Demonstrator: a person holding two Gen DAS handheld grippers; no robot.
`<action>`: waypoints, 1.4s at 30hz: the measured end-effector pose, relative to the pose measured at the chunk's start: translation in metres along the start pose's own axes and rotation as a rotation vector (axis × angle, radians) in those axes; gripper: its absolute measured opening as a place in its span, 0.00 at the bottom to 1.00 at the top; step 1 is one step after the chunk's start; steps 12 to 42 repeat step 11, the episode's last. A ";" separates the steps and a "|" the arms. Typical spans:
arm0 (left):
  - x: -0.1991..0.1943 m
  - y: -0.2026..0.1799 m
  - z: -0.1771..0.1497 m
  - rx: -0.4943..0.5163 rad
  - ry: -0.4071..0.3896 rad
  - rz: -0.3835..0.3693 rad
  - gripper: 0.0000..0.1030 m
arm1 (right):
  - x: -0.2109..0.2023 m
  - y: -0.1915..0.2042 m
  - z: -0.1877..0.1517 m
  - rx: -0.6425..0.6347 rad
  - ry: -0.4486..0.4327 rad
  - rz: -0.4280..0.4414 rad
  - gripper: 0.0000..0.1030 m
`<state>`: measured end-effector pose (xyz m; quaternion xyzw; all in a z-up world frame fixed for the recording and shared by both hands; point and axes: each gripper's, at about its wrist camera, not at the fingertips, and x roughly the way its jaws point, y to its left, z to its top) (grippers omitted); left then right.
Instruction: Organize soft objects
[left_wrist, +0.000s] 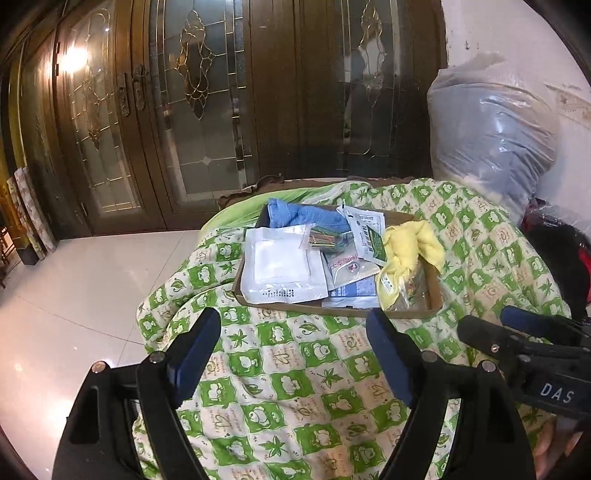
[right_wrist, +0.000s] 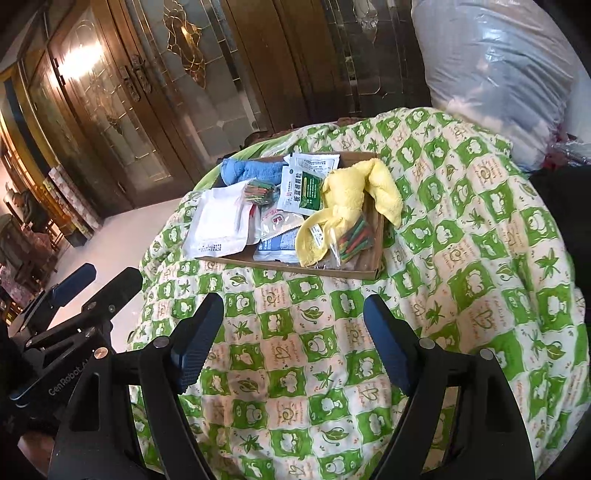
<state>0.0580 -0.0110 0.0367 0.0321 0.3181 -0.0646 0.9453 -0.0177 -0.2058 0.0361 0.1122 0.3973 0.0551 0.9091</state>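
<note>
A shallow cardboard tray (left_wrist: 436, 295) (right_wrist: 377, 264) rests on a green-and-cream patterned quilt (left_wrist: 295, 369) (right_wrist: 461, 258). In it lie a yellow towel (left_wrist: 408, 251) (right_wrist: 351, 192), a blue towel (left_wrist: 306, 216) (right_wrist: 247, 170), a white gauze packet (left_wrist: 284, 266) (right_wrist: 218, 225), several printed sachets (left_wrist: 367, 232) (right_wrist: 303, 188) and bags of coloured sticks (left_wrist: 325, 240) (right_wrist: 354, 236). My left gripper (left_wrist: 295, 332) hovers open over the quilt, short of the tray, with nothing between its fingers. My right gripper (right_wrist: 293, 325) is likewise open and empty, beside the left one.
A big plastic-wrapped bundle (left_wrist: 495, 133) (right_wrist: 498, 74) sits at the quilt's far right. Dark wooden doors with leaded glass (left_wrist: 207, 92) (right_wrist: 147, 92) stand behind. Glossy white floor (left_wrist: 74, 295) drops away on the left of the quilt's edge.
</note>
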 end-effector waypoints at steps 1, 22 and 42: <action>0.000 -0.001 0.000 0.004 0.007 0.008 0.81 | -0.003 0.000 0.000 0.001 -0.003 -0.002 0.77; -0.005 -0.014 -0.005 0.044 -0.006 0.041 0.81 | 0.001 -0.006 -0.009 0.016 0.036 -0.018 0.77; -0.005 -0.014 -0.005 0.044 -0.006 0.041 0.81 | 0.001 -0.006 -0.009 0.016 0.036 -0.018 0.77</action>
